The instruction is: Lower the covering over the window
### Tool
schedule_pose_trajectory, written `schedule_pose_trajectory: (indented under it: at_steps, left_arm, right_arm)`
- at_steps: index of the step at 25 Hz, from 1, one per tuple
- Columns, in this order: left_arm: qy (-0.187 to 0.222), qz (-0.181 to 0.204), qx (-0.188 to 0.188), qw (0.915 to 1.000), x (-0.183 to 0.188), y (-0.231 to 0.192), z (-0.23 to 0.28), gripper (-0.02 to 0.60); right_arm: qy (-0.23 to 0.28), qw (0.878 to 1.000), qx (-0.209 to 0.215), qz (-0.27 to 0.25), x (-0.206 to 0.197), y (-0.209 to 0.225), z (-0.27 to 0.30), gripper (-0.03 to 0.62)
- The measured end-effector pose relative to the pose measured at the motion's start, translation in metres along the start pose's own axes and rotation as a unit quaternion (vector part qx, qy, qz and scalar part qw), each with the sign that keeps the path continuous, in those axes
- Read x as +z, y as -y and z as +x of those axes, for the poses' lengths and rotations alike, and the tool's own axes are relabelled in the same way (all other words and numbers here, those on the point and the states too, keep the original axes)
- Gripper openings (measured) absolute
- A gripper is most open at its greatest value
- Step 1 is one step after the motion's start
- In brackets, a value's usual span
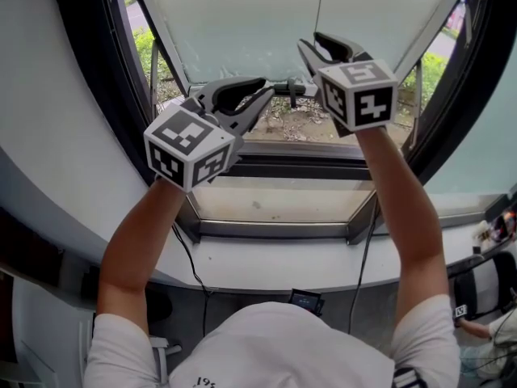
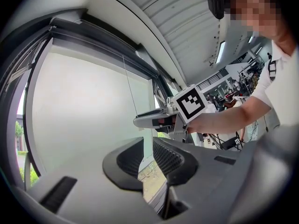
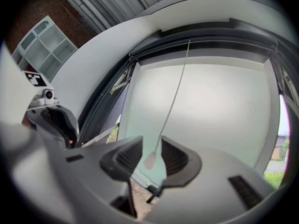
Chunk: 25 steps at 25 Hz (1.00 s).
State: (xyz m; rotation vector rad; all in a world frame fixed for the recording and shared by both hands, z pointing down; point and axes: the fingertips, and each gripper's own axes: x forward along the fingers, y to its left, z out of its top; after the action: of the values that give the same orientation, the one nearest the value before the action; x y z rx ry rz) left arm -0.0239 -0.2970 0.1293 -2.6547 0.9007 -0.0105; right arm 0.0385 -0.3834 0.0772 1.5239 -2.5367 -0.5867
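A white roller blind (image 1: 258,23) covers the upper part of the window, and its lower edge hangs above the garden strip outside. A thin pull cord (image 1: 320,6) hangs in front of it. My right gripper (image 1: 308,40) is raised at the cord. In the right gripper view the cord (image 3: 175,92) runs down between the jaws of this gripper (image 3: 152,146). Its small end piece (image 3: 150,161) hangs free in the gap, and the pads stand apart from it. My left gripper (image 1: 271,91) is lower and to the left, jaws nearly together with nothing between them (image 2: 147,146).
A dark window frame (image 1: 89,71) curves round the glass. A window handle (image 1: 292,87) sits between the two grippers. Below lies the white sill (image 1: 283,265), with a black cable (image 1: 190,257) over its edge. Desks and seated people show at the far right (image 1: 493,297).
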Motion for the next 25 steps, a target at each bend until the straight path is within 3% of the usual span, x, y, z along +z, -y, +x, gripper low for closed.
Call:
schedule_pose_trajectory:
  at_steps: [5,11,16,21,25]
  left_arm:
    - [-0.003,0.001,-0.003,1.0000,-0.002,-0.001,0.000,0.057]
    - [-0.007,0.004,-0.006,1.0000,-0.004,0.001,0.000,0.057]
    - [-0.010,0.010,-0.005,0.9999,-0.004,0.000,0.000,0.057]
    - [-0.014,0.024,-0.006,0.9996,-0.001,-0.001,-0.002,0.057]
    - [-0.015,0.034,0.001,0.9993,0.003,-0.008,-0.005,0.058]
  right_arm:
    - [0.000,1.000,-0.012,-0.009,0.000,0.003,0.001,0.066]
    - [-0.009,0.999,-0.025,-0.037,-0.001,0.005,-0.002,0.046]
    - [-0.019,0.993,-0.035,-0.114,0.000,-0.002,-0.004,0.043]
    - [-0.030,0.972,-0.045,-0.227,0.002,-0.013,-0.004,0.043]
    - [-0.042,0.961,-0.034,-0.272,0.003,-0.021,-0.003,0.041]
